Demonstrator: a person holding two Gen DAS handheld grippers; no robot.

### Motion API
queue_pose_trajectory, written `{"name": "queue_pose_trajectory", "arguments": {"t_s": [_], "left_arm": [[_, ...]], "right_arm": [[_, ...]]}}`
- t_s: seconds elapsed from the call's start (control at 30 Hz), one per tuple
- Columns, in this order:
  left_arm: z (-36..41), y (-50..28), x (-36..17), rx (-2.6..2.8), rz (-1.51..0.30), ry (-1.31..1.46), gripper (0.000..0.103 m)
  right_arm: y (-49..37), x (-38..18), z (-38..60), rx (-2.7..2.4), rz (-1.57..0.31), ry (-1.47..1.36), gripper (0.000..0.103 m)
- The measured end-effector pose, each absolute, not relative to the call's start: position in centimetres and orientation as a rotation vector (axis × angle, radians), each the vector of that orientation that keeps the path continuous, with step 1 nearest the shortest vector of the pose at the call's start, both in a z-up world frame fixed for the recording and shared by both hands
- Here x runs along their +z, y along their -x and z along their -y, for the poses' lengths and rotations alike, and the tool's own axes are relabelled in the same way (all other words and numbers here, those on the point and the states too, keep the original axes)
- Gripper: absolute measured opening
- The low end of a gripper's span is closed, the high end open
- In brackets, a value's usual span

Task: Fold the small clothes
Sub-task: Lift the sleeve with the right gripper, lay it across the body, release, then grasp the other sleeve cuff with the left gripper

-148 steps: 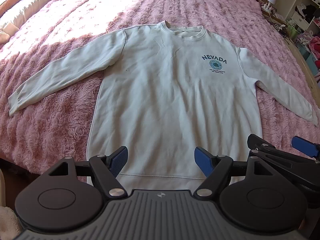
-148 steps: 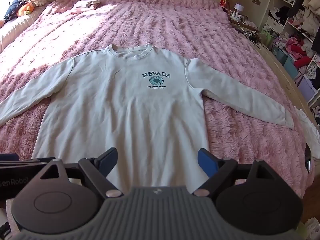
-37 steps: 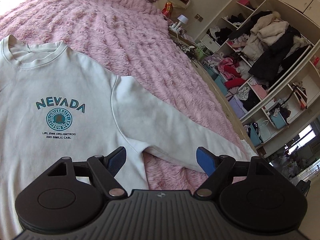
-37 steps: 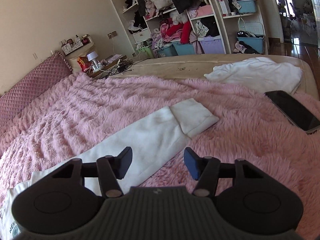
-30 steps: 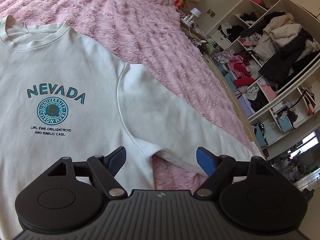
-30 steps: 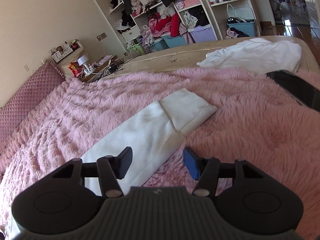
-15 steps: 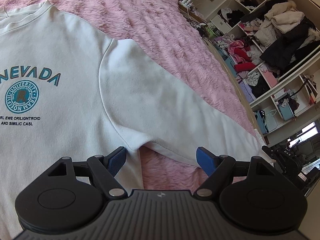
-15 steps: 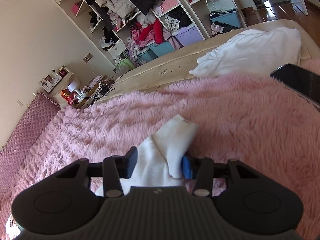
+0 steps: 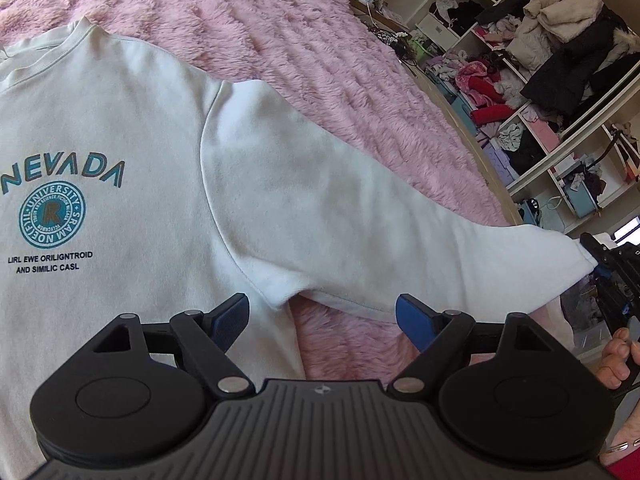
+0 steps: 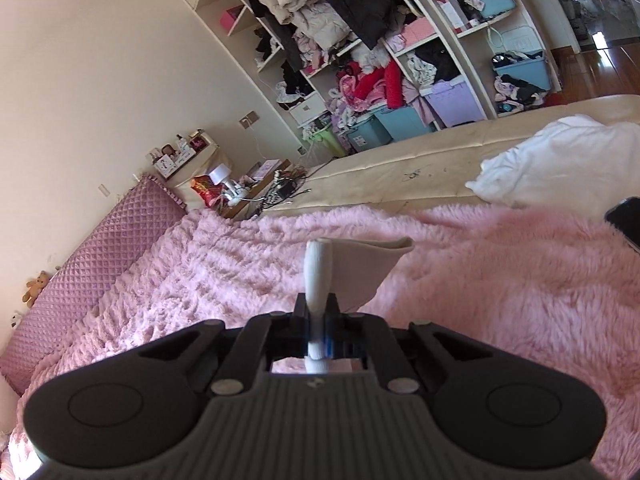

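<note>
the right gripper (image 10: 318,336) has just closed, clamping the sweatshirt (image 9: 140,128) cuff (image 10: 352,268) at frame center, raised off the pink blanket (image 10: 500,300). the left gripper (image 9: 322,316) stands wide open, empty, over the sweatshirt's armpit at lower center.

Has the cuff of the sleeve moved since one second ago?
Yes. The cuff, flat on the pink blanket before, is now pinched in the right gripper and lifted off it.

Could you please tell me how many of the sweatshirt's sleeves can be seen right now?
1: the sleeve runs from the shoulder across the pink blanket, its cuff clamped in the right gripper. The other sleeve lies outside both views.
</note>
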State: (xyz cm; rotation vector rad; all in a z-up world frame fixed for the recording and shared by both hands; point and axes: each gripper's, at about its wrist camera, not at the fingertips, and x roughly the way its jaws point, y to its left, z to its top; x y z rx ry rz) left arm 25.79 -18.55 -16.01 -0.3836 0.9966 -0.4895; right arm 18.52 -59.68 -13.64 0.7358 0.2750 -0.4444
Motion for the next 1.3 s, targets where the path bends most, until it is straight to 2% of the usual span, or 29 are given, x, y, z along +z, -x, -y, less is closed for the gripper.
{"name": "queue_pose_trajectory", "arguments": {"t_s": [0.23,0.53,0.67,0.9,0.97,1.0,1.03,1.07,1.2,1.3], "left_arm": [[9.4,-21.3,-13.8,-0.404,-0.914,0.482,0.097],[-3.3,-12.4,-13.3,-0.232,-0.845,0.672,0.097],[-7.3,-9.3,-13.4,-0.136,-0.823,0.707,0.097],[-13.1,-5.9,-14.0,-0.027,-0.767,0.726,0.097],[-14.0,-5.5,-14.3,0.004,-0.76,0.714,0.097],[-14.4,-5.4,-14.6,0.011,-0.761,0.724,0.097],[-14.8,-5.4,-14.9,0.014,-0.762,0.745,0.097],[-15.2,-5.3,-15.2,0.013,-0.759,0.771,0.097],[-15.5,-6.0,-16.0,-0.013,-0.725,0.83,0.097],[-15.2,-7.8,-16.7,-0.05,-0.685,0.887,0.097]], "right_arm": [[-21.5,-6.9,50.7,-0.187,-0.209,-0.708,0.002],[-24.0,-0.9,31.0,0.215,-0.213,-0.619,0.002],[-24.2,-2.2,20.7,0.363,-0.289,-0.546,0.002],[-23.3,-10.8,6.0,0.496,-0.504,-0.379,0.002],[-22.8,-13.9,3.6,0.541,-0.584,-0.344,0.009],[-22.6,-15.0,2.8,0.55,-0.618,-0.323,0.022],[-22.5,-15.7,2.2,0.574,-0.653,-0.313,0.043],[-22.4,-16.0,2.0,0.592,-0.673,-0.315,0.047],[-20.9,-14.6,4.5,0.608,-0.629,-0.335,0.051],[-19.9,-12.2,10.3,0.476,-0.548,-0.279,0.061]]}}
